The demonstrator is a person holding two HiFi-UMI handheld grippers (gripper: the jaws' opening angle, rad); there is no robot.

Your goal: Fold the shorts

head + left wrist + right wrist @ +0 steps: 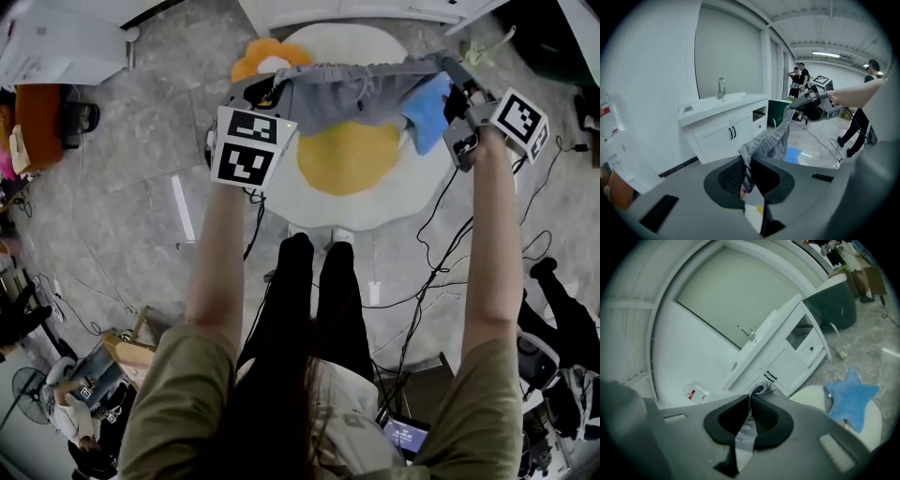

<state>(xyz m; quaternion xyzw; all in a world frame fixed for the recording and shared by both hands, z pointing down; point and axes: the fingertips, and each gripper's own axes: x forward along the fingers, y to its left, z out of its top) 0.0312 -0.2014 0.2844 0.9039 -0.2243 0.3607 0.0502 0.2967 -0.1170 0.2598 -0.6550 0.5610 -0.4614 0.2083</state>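
Grey shorts (356, 94) hang above egg-shaped rug (394, 202), left gripper (747, 176) and right gripper (749, 420) each pinched shut on a waistband corner; best lowered taut, level.

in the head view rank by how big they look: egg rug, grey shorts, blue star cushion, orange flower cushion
1. egg rug
2. grey shorts, held nearer the camera
3. blue star cushion and orange flower cushion: alike, both partly hidden, unranked
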